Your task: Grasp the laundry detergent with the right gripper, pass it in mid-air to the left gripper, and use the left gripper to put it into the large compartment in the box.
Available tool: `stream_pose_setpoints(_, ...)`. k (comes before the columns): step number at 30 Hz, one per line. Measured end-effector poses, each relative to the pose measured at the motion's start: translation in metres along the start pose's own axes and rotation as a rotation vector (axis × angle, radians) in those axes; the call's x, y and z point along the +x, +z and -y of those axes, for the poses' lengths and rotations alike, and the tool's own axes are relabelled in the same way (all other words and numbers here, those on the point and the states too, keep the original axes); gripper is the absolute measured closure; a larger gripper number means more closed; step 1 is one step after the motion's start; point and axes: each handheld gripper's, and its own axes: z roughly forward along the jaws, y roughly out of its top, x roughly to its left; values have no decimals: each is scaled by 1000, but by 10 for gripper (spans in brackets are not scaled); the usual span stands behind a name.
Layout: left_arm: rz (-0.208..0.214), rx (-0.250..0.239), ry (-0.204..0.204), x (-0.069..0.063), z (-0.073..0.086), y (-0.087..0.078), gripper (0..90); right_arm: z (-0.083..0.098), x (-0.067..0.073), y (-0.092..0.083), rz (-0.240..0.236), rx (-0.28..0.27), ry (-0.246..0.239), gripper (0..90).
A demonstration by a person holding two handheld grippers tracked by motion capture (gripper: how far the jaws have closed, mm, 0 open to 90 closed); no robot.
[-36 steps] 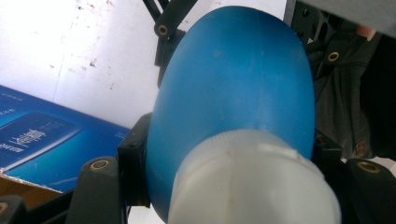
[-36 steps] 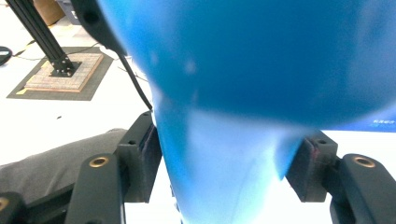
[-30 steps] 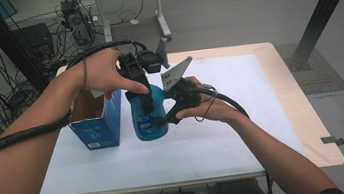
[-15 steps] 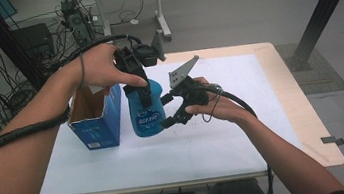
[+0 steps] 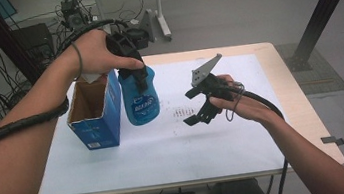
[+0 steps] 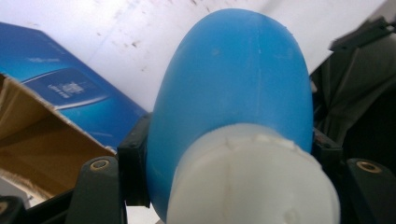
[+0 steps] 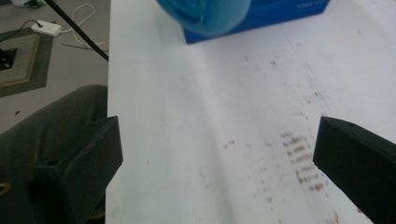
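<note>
- High view: left gripper (image 5: 134, 71) clamped on the neck of a blue bottle (image 5: 139, 104), holding it clear of the white table sheet (image 5: 167, 153), just right of the open blue carton (image 5: 96, 112).
- Bottle hangs roughly upright, label facing the camera, side close to the carton wall; contact with it not resolvable.
- Right gripper (image 5: 194, 106) well right of the bottle, tilted down toward the sheet, jaws spread wide with nothing between them. Jaws have just been opening.
- Left gripper view: looking down the blue bottle (image 6: 238, 84) from its white cap (image 6: 254, 182); black jaws pressed on both sides at the neck.
- Carton (image 6: 51, 121) at left, brown inside showing, flap open; white sheet (image 6: 116, 28) beyond.
- Right gripper view: both black jaws far apart at the frame edges, bare scuffed sheet (image 7: 210, 130) between them.
- Bottle bottom (image 7: 205, 18) blurred at top, off the sheet; carton (image 7: 280, 16) behind it.
</note>
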Motion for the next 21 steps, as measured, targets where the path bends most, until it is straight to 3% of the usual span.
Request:
stream_pose_setpoints(4,8,-14,-99,8,1,-13,362,8,-1,-18,45,22,35,6)
stream_pose_setpoints(8,20,-23,-198,18,4,-26,363,18,-4,-35,102,85,54,5)
stream_pose_setpoints(11,10,-39,-271,25,5,-38,363,24,-5,-48,134,103,70,5)
stream_pose_setpoints(14,-4,-46,-354,33,7,-50,363,29,-6,-58,151,121,76,5)
stream_pose_setpoints(16,-14,-51,-382,38,9,-58,363,31,-6,-64,161,133,77,6)
stream_pose_setpoints(21,22,-58,-480,50,14,-79,363,35,-5,-73,160,160,79,9)
